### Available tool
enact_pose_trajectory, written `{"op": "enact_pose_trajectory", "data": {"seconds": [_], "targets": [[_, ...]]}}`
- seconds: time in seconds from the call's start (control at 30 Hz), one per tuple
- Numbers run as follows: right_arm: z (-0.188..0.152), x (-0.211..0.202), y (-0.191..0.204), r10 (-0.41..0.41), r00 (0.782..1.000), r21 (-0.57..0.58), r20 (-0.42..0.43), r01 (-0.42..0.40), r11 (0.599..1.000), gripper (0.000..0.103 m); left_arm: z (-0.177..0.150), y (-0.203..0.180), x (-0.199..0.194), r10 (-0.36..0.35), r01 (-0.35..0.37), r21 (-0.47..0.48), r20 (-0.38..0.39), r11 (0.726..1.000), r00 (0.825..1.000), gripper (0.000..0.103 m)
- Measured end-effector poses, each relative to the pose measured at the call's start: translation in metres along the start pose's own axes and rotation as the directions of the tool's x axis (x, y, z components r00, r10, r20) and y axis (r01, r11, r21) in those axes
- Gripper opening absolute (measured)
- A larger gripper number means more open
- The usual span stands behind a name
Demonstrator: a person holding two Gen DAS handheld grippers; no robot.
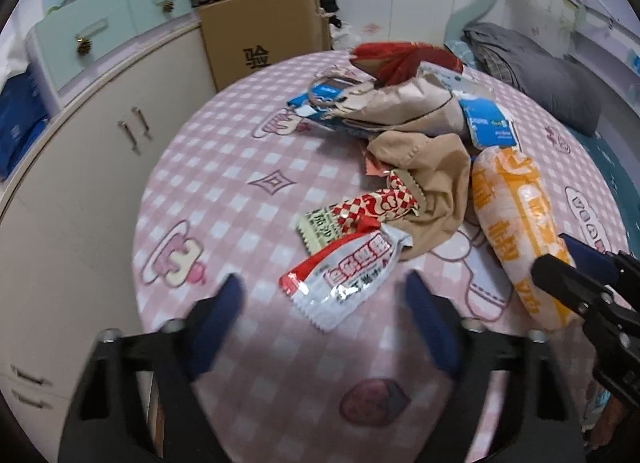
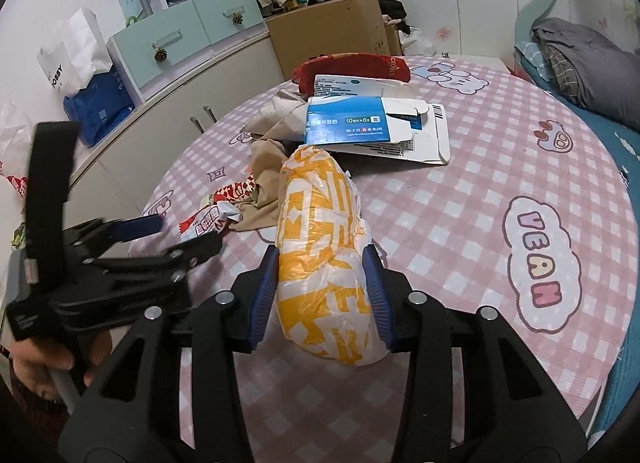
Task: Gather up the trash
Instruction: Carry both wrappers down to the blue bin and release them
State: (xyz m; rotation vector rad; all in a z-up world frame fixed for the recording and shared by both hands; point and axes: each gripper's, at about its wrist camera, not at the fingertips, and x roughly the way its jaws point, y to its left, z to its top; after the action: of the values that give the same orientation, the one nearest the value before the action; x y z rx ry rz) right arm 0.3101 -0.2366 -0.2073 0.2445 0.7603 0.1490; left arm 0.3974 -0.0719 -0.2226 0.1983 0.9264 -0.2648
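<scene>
Several trash items heaped on pink checked tablecloth (image 1: 224,167). Orange-and-white plastic bag roll (image 2: 324,259) lying lengthwise between right gripper (image 2: 322,295) fingers, blue pads (image 2: 262,295) touching both sides, near end of roll clamped. Red-and-silver wrapper (image 1: 344,279) flat on cloth just ahead of left gripper (image 1: 324,291), lined up with the gap, jaws partly spread, nothing held, pads clear of wrapper. Red-white checked wrapper (image 1: 376,203) just beyond, touching beige crumpled paper (image 1: 428,183). Blue-and-white medicine box (image 2: 376,127) flattened farther back, red bag (image 2: 352,67) behind it. Cardboard box (image 2: 328,31) on floor past table edge. Hand (image 2: 32,367) gripping left tool handle at lower left of right view
</scene>
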Motion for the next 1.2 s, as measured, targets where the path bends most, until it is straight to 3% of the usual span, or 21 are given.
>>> {"op": "enact_pose_trajectory", "data": {"seconds": [0.1, 0.23, 0.4, 0.77, 0.97, 1.1, 1.2], "targets": [[0.0, 0.0, 0.0, -0.004, 1.0, -0.001, 0.003, 0.004, 1.0, 0.042, 0.003, 0.004, 0.002, -0.036, 0.036, -0.009, 0.016, 0.999, 0.999, 0.065], [-0.001, -0.001, 0.001, -0.013, 1.0, -0.001, 0.007, 0.013, 1.0, 0.041, -0.001, 0.003, -0.002, -0.046, 0.046, 0.012, 0.039, 0.999, 0.998, 0.045], [-0.002, -0.004, 0.005, -0.038, 0.999, -0.009, 0.015, 0.038, 0.999, 0.037, -0.011, 0.011, -0.012, -0.103, 0.105, -0.039, 0.043, 0.994, 0.994, 0.042], [-0.013, -0.033, 0.021, -0.051, 0.997, -0.017, 0.062, 0.052, 0.998, 0.032, -0.042, 0.026, -0.053, -0.106, 0.119, -0.125, 0.107, 0.985, 0.989, 0.04], [-0.015, -0.043, 0.065, 0.025, 0.997, -0.09, 0.077, -0.018, 0.996, 0.032, -0.064, 0.064, -0.084, -0.063, 0.1, -0.232, 0.163, 0.968, 0.985, 0.04], [-0.02, -0.033, 0.122, 0.123, 0.991, -0.184, 0.054, -0.111, 0.977, 0.032, -0.094, 0.112, -0.102, 0.007, 0.053, -0.342, 0.171, 0.938, 0.985, 0.04], [-0.029, -0.014, 0.17, 0.201, 0.98, -0.248, 0.0, -0.194, 0.949, 0.032, -0.121, 0.154, -0.107, 0.085, -0.02, -0.429, 0.134, 0.903, 0.987, 0.04]]}}
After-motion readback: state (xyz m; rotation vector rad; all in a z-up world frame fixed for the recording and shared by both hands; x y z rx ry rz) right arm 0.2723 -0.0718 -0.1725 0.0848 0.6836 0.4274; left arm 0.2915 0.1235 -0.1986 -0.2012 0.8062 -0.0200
